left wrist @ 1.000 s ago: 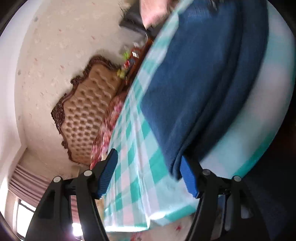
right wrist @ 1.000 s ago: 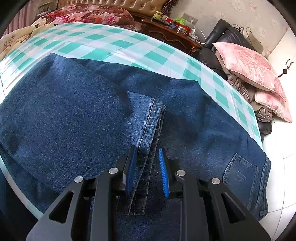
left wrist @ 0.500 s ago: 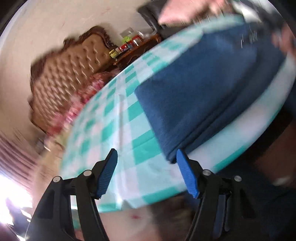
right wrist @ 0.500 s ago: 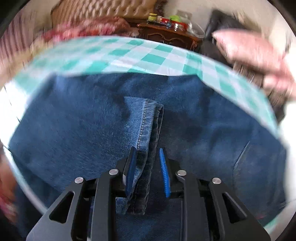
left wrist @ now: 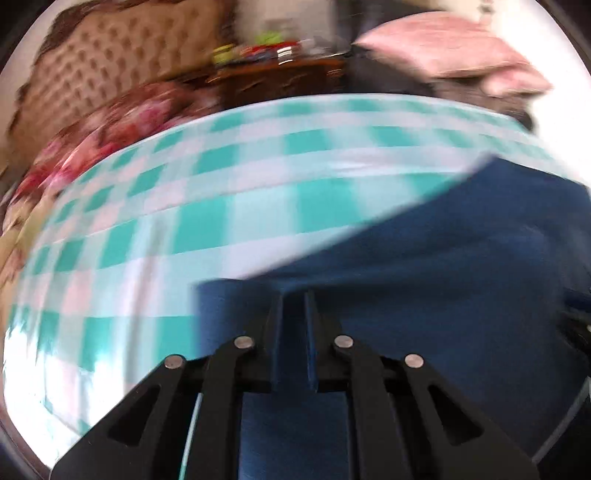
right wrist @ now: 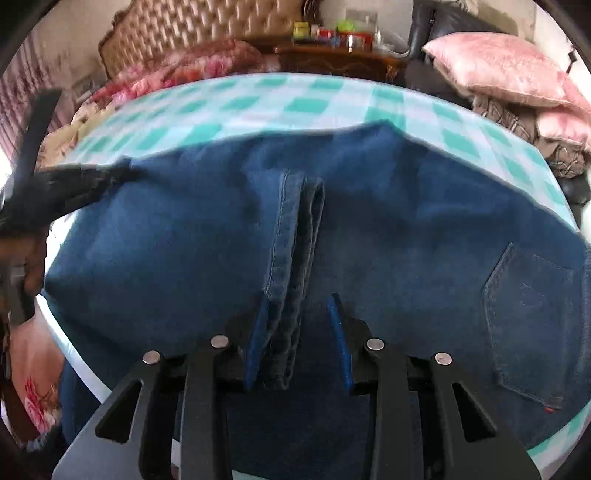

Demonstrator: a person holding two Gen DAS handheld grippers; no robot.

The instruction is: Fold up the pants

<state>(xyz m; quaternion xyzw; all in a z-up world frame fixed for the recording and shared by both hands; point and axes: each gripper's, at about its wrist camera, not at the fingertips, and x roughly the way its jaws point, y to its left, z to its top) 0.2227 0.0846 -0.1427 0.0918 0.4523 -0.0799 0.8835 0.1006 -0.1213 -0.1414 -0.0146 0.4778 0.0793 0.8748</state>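
Blue denim pants (right wrist: 406, 236) lie folded on a table with a green-and-white checked cloth (right wrist: 295, 107). A back pocket (right wrist: 524, 306) faces up at the right. My right gripper (right wrist: 297, 317) straddles the stacked leg hems (right wrist: 295, 236); its jaws stand apart with a gap beside the cloth. My left gripper (left wrist: 293, 314) is shut on the folded edge of the pants (left wrist: 443, 266) at the left end. It also shows as a dark shape in the right wrist view (right wrist: 70, 181). The left wrist view is blurred.
Beyond the table stand a tufted brown headboard (right wrist: 192, 33), floral bedding (right wrist: 177, 70), a dark wooden cabinet with small items (right wrist: 340, 55) and pink pillows on a dark chair (right wrist: 506, 66). The table's near edge (right wrist: 70, 354) curves at lower left.
My left gripper swung onto the pants' left fold and closed on it. My right gripper's jaws opened wider around the hems. Both views shifted.
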